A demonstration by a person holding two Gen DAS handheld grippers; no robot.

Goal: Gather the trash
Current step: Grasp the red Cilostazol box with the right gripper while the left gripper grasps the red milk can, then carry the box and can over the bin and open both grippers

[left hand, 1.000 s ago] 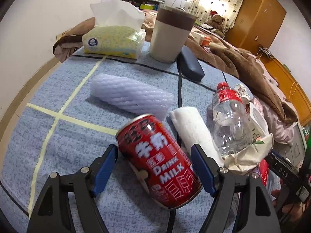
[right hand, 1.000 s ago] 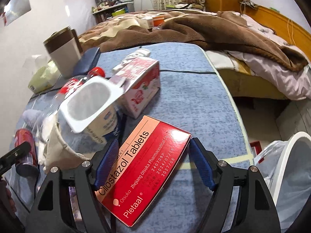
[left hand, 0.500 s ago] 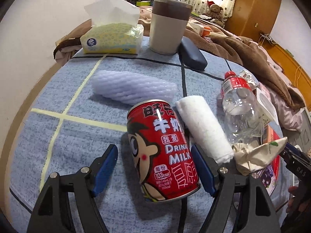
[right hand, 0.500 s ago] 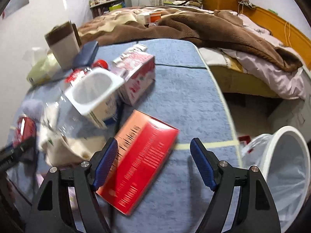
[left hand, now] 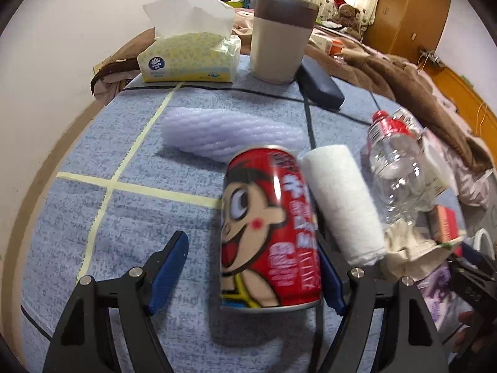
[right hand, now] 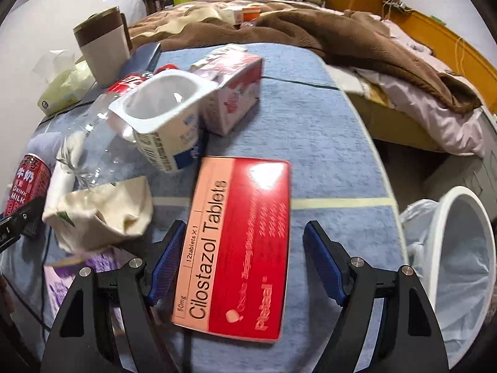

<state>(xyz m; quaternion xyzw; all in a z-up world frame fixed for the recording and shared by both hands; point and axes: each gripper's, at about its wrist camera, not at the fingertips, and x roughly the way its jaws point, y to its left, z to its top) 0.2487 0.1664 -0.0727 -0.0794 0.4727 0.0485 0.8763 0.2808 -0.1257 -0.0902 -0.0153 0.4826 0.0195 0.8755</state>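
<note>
A red milk drink can (left hand: pixel 268 230) stands upright on the blue table mat, between the fingers of my open left gripper (left hand: pixel 251 273), close against the right finger. It also shows in the right wrist view (right hand: pixel 26 183). A flat red tablet box (right hand: pixel 236 245) lies between the fingers of my open right gripper (right hand: pixel 243 264). Other trash lies behind: an empty clear bottle (left hand: pixel 397 171), a white yogurt cup (right hand: pixel 161 115), a crumpled paper wrapper (right hand: pixel 102 211) and a pink carton (right hand: pixel 233 93).
A white bin with a plastic liner (right hand: pixel 456 258) stands below the table's right edge. A tissue box (left hand: pixel 189 59), a beige canister (left hand: pixel 281 37), a dark case (left hand: pixel 320 84), a foam sleeve (left hand: pixel 230 133) and a rolled towel (left hand: pixel 338 208) are on the mat (left hand: pixel 93 217). A bed lies beyond.
The can went from tilted to upright between my left fingers as the left gripper shifted. My right gripper moved over the red box, which now lies lengthwise between its fingers.
</note>
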